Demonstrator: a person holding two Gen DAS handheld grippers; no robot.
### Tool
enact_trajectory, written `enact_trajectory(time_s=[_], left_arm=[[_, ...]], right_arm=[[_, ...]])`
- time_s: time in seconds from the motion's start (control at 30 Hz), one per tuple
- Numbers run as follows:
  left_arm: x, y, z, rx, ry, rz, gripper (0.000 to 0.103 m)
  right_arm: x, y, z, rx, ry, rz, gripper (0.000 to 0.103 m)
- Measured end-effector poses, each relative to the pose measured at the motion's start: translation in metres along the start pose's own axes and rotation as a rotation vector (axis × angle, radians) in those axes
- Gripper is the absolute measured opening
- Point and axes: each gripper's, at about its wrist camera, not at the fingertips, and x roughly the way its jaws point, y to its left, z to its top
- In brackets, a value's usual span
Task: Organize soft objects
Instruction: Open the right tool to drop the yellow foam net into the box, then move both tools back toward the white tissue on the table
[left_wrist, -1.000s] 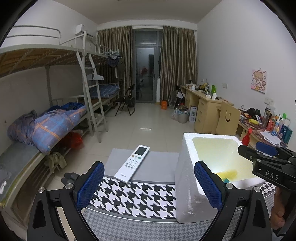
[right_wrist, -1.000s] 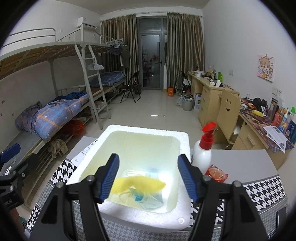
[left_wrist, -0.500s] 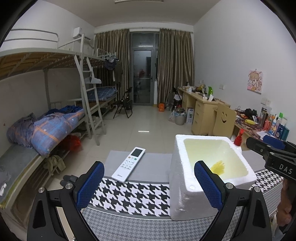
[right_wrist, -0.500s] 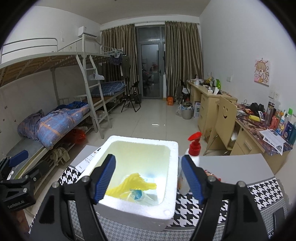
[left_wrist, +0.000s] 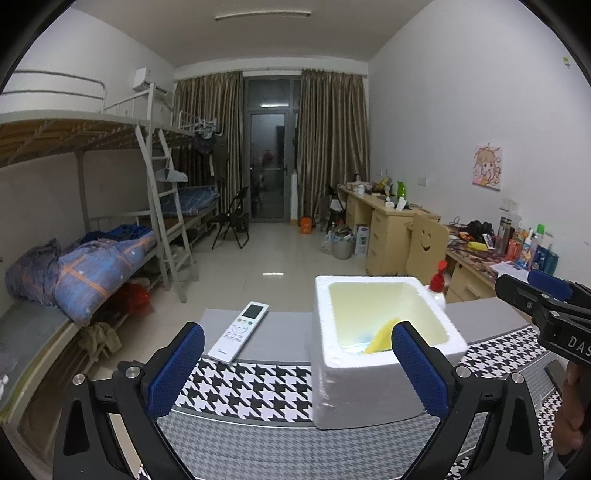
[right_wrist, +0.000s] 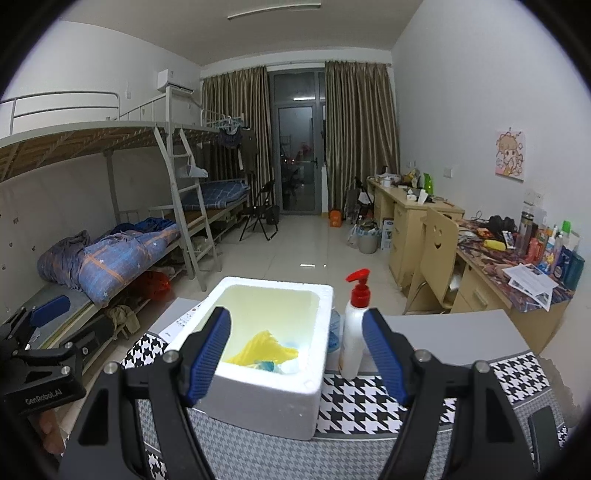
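A white foam box (left_wrist: 384, 354) (right_wrist: 266, 384) stands on the houndstooth-covered table (left_wrist: 243, 387). Inside it lie a yellow soft item (right_wrist: 264, 350) (left_wrist: 382, 338) and a pale blue face mask (right_wrist: 284, 363). My left gripper (left_wrist: 295, 373) is open and empty, held back from the table's near edge, left of the box. My right gripper (right_wrist: 297, 358) is open and empty, held back from the box and above its near rim. Each gripper shows at the edge of the other's view.
A white remote (left_wrist: 238, 336) lies on the table left of the box. A white pump bottle with a red top (right_wrist: 354, 325) stands right of the box. A bunk bed (left_wrist: 74, 258) is at the left, desks (right_wrist: 417, 221) along the right wall.
Both grippers have pulled back and up from the box, so it looks smaller and farther. The right gripper was over the box's inside and now sits behind its near rim.
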Motion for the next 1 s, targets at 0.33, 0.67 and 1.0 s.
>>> enact_trajectory(time_s=[0.33, 0.67, 1.0], left_arm=[[-0.027, -0.017, -0.003, 0.023, -0.029, -0.043, 0.102], [-0.044, -0.031, -0.012, 0.029, -0.040, -0.081, 0.102], [-0.058, -0.046, -0.022, 0.043, -0.055, -0.142, 0.102]], right_arm=[[-0.034, -0.012, -0.010, 0.014, -0.055, 0.004, 0.089], [-0.057, -0.021, -0.025, 0.013, -0.093, -0.017, 0.090], [-0.084, -0.029, -0.039, 0.008, -0.139, -0.045, 0.090]])
